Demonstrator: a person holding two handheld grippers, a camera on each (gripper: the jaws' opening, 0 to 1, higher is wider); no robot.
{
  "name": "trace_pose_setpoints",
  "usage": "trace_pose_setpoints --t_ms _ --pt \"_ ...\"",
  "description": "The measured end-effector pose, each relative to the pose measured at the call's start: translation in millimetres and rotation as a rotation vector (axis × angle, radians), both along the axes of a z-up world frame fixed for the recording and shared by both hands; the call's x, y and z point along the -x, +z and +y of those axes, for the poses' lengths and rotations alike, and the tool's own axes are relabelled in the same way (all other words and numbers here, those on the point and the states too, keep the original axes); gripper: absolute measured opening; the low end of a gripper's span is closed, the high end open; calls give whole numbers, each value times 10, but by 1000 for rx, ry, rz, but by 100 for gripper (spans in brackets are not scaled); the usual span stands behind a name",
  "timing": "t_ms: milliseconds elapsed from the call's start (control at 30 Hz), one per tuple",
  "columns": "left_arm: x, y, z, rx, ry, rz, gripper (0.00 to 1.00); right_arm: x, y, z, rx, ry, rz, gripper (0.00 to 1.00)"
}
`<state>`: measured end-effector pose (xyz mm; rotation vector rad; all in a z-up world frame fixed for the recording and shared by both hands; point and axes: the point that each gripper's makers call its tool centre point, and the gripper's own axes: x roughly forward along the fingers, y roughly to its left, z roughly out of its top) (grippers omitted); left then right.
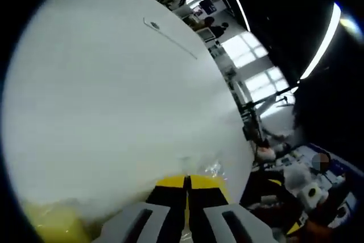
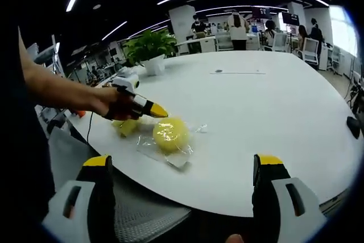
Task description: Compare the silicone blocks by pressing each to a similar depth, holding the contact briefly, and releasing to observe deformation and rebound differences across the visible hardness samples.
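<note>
A round yellow silicone block (image 2: 169, 134) lies on a clear plastic bag (image 2: 181, 160) near the front of the white table (image 2: 256, 106). A second, smaller yellow block (image 2: 126, 126) sits just left of it, also seen blurred as the yellow block (image 1: 54, 226). My left gripper (image 2: 161, 112), held by a hand, points its yellow tips at the round block's upper left edge; I cannot tell whether they touch. In its own view the left gripper (image 1: 187, 183) is shut with nothing between the jaws. My right gripper (image 2: 183, 166) hangs open over the table's near edge, short of the round block.
A potted plant (image 2: 151, 46) stands at the table's far left. A thin flat object (image 2: 236, 72) lies far across the table. Crinkled plastic (image 1: 213, 169) shows by the left jaws. Desks, chairs and people fill the room behind. A grey chair (image 2: 136, 214) is below the table edge.
</note>
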<state>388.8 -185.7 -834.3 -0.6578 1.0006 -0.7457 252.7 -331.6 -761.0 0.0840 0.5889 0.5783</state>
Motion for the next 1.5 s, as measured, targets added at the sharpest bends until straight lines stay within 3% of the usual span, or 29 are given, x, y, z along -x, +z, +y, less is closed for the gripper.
trace_pose_setpoints --t_ms 67,167,333,433,533,767,900,967,1133,1500 --pt "17 75 -12 21 -5 -10 0 5 5 14 -4 1 -2 96" --pt "64 210 -95 21 -109 -140 0 12 10 16 -6 3 -7 91" --pt "114 383 -115 30 -110 -164 0 -11 43 10 -57 -9 -16 96" --pt "115 500 -86 -24 -149 -277 0 -20 52 4 -62 -7 -23 96" --pt "112 610 -54 -40 -143 -299 0 -43 71 -8 -75 -9 -30 96" --pt "64 940 -51 -108 -217 -511 0 -85 130 30 -84 5 -40 96" --pt "36 1061 -37 -165 -234 -597 0 -119 147 83 -80 21 -40 96" --pt "70 1146 -60 -149 -243 -597 0 -143 188 105 -77 30 -51 96" --pt "118 1312 -35 -206 -308 -671 0 -183 239 140 -76 35 -72 96" --pt "169 1786 58 -189 -302 -729 0 -223 346 270 -89 66 -113 96"
